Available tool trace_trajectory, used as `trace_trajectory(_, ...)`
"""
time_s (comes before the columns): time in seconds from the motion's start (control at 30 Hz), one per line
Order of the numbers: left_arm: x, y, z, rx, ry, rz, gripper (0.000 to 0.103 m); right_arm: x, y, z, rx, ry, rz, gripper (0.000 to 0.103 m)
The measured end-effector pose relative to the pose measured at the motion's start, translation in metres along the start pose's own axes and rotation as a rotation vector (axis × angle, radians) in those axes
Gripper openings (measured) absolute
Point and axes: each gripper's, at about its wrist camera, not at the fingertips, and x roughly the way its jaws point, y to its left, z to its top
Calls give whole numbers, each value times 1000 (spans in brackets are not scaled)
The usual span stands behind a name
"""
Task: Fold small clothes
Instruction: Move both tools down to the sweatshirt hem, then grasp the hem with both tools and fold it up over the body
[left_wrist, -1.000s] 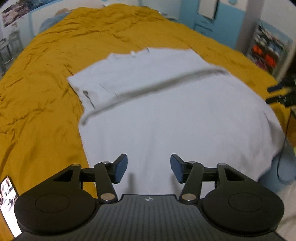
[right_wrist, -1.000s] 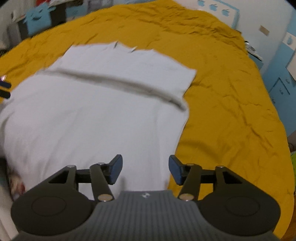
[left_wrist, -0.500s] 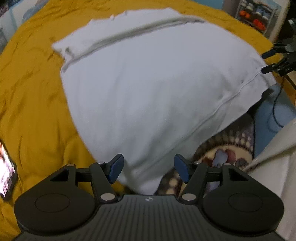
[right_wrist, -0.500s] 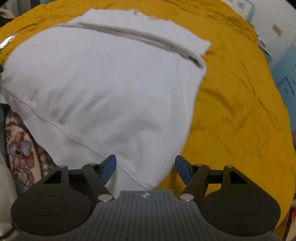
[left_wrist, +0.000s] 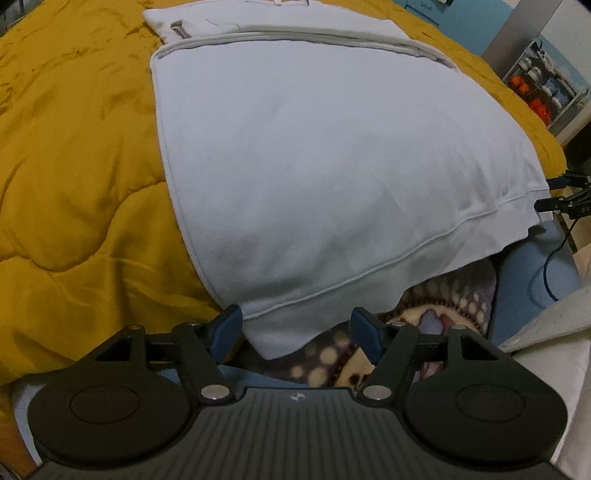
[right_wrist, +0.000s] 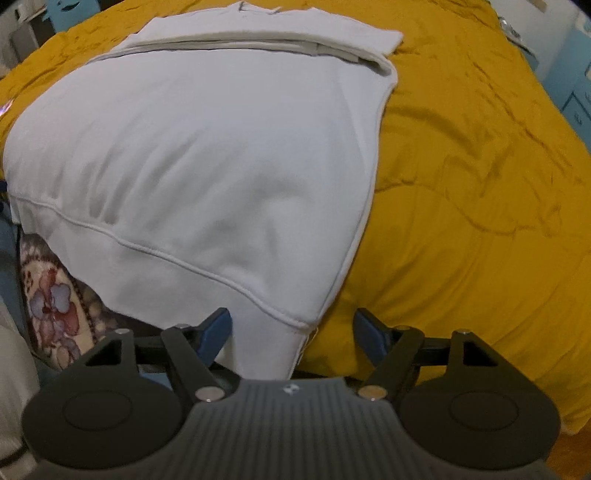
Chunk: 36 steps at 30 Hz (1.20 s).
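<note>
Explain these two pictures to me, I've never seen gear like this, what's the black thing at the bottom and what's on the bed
Each picture comes from a camera mounted on a hand-held gripper, looking forward along its two fingers. A person holds one in each hand; there is no robot arm. The black shape at the bottom is the gripper's body, and the blue tips are its pads. One view shows the left gripper, the other the right gripper. A white sweatshirt lies on a yellow quilt, its hem hanging over the bed's edge. A hem corner sits between each pair of pads. Both jaws have just been opening and nothing is gripped yet.
</note>
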Motion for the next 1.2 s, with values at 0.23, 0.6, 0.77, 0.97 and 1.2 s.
trace_trajectory(0.23, 9, 17, -6, -93, 37, 49, 73, 1, -4, -7, 20, 24, 31, 67)
trace_trajectory(0.6, 13, 10, 1, -90, 14, 74, 19, 18, -8, -9, 112, 57, 113, 8)
trace_trajectory(0.77, -28, -6, 1, -14, -43, 54, 10, -14, -7, -4, 91, 21, 157, 2)
trace_trajectory(0.97, -78, -25, 23, 63, -193, 85, 9, -71, 3, 25, -3, -107, 160, 2)
trace_trajectory(1.2, -97, -12, 66, 86, -294, 151, 9, -106, -13, 74, -6, -267, 93, 1)
